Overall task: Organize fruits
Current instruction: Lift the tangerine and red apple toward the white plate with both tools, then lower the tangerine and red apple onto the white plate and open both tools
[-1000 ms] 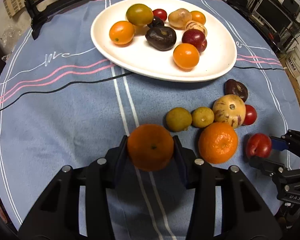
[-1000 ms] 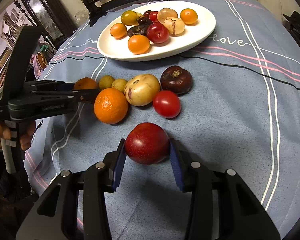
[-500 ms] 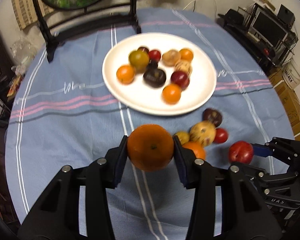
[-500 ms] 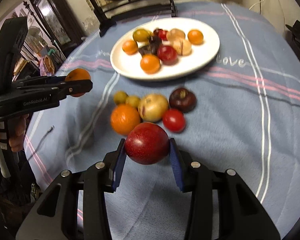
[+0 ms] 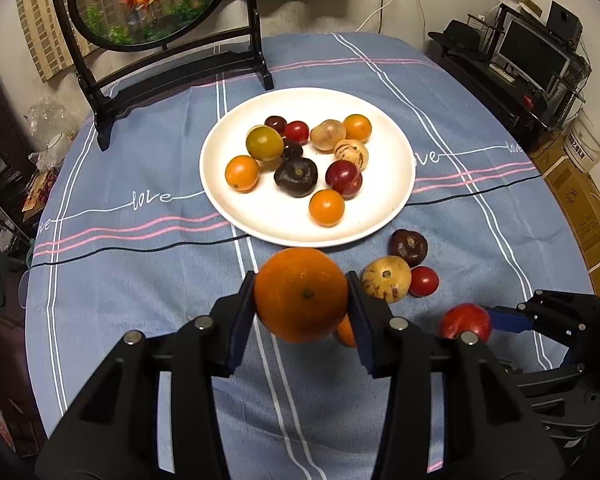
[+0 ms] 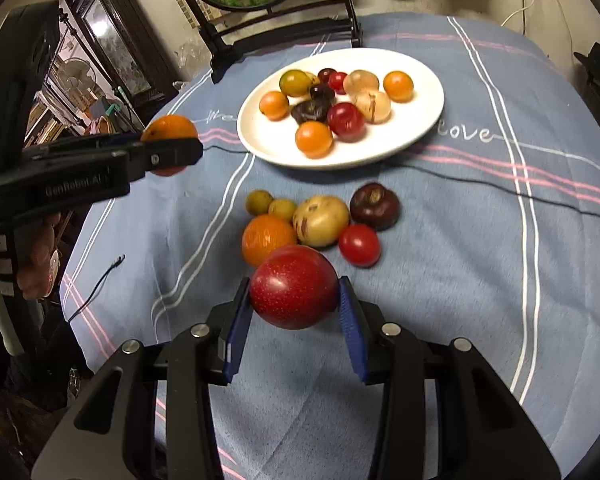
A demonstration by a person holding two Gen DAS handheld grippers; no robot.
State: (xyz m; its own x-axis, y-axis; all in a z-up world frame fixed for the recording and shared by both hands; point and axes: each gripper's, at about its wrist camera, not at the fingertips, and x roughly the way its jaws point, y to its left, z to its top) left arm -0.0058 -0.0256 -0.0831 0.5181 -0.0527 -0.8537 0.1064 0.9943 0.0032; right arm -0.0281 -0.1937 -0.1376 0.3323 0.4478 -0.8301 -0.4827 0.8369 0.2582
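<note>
While the left gripper (image 5: 301,295) is clenched on an orange (image 5: 301,295) lifted clear of the counter (image 5: 140,280), the right gripper (image 6: 294,287) grasps a red plum (image 6: 294,287) between its blue-padded fingers (image 6: 350,320), also off the cloth. From the right wrist view the left gripper (image 6: 172,152) shows at about 9 o'clock, its orange (image 6: 168,130) peeking above the black fingers; from the left wrist view the right gripper (image 5: 496,318) sits at about 4 o'clock with the plum (image 5: 465,321) at its tip. A white plate (image 5: 380,224) lies at 12 o'clock from both grippers, holding a loose cluster of fruit: three small oranges, a green-yellow one, dark purple ones, red ones and pale speckled ones (some touch, so an exact count is hard). Between the plate and the grippers, a group remains on the cloth: a second orange (image 6: 268,238), two small green-yellow fruits (image 6: 260,201), a pale speckled fruit (image 6: 321,220), a dark purple fruit (image 6: 375,206) and a small red one (image 6: 359,244), packed just beside each other. At the far edge of the counter stands a round framed panel (image 5: 148,0) showing a goldfish.
</note>
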